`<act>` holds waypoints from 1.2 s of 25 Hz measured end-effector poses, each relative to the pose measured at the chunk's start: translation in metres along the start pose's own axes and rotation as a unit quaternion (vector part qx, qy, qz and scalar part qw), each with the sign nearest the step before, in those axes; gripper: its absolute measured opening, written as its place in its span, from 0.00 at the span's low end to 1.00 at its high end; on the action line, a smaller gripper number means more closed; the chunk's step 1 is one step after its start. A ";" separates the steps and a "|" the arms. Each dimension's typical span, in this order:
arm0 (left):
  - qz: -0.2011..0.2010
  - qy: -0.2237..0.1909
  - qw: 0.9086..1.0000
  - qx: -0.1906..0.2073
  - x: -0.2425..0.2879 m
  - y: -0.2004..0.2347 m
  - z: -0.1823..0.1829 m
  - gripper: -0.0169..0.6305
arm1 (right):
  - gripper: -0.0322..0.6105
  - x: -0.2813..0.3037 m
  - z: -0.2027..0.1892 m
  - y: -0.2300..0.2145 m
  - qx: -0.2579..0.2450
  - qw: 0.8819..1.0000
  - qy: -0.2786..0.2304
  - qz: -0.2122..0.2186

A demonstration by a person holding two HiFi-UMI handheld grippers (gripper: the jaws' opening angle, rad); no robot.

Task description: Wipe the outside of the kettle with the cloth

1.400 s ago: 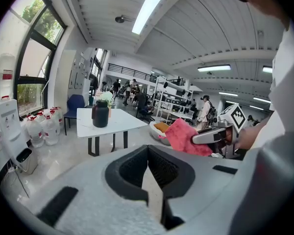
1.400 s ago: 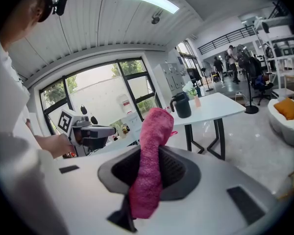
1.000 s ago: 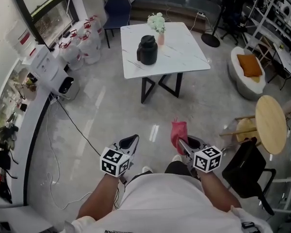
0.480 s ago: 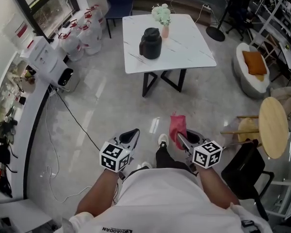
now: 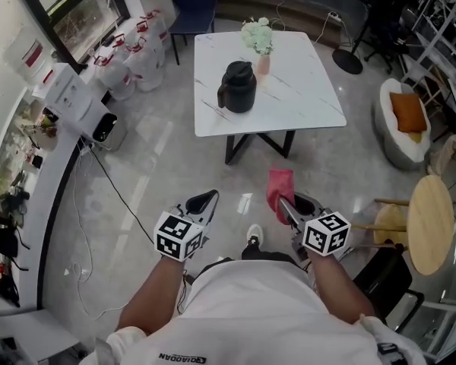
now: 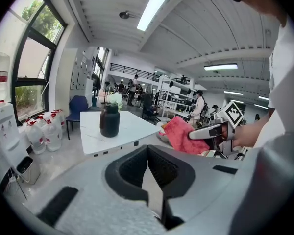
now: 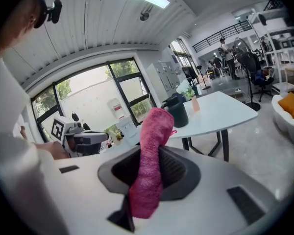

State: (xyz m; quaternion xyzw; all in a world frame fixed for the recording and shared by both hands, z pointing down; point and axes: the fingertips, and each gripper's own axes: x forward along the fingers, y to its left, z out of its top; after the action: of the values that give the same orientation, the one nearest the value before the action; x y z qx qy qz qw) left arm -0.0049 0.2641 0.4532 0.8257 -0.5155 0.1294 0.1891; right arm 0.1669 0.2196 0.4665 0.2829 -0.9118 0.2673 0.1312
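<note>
fuzzy pink cloth (image 7: 153,160) pinched in right gripper (image 5: 287,210); left gripper (image 5: 201,202) closed, empty; rounded black kettle (image 5: 237,87).

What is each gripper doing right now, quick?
Left gripper: closed, holding nothing.
Right gripper: closed on the pink cloth.

A white table (image 5: 308,90) on black legs stands on the glossy grey floor (image 5: 167,166). A black kettle (image 5: 237,87) sits on it near the middle. A pink vase (image 5: 264,64) of pale flowers stands just beyond the kettle. Water jugs (image 5: 146,49) cluster on the floor at the table's left.
</note>
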 end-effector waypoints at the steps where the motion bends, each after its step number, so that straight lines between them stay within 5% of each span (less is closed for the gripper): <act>1: 0.004 -0.002 1.000 0.000 0.006 0.006 0.007 0.03 | 0.20 0.004 0.008 -0.006 0.000 1.000 -0.001 0.002; 15: 0.039 0.008 0.999 -0.018 0.088 0.035 0.040 0.03 | 0.20 0.052 0.058 -0.085 -0.002 0.999 0.020 0.038; 30: 0.043 0.040 0.998 -0.027 0.114 0.034 0.028 0.03 | 0.20 0.067 0.051 -0.112 0.011 0.998 0.038 0.051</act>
State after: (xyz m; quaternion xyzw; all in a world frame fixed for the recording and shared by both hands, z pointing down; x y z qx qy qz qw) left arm 0.0142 0.1470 0.4808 0.7914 -0.5461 0.1563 0.2258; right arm 0.1747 0.0829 0.4970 0.2272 -0.9164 0.2941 0.1485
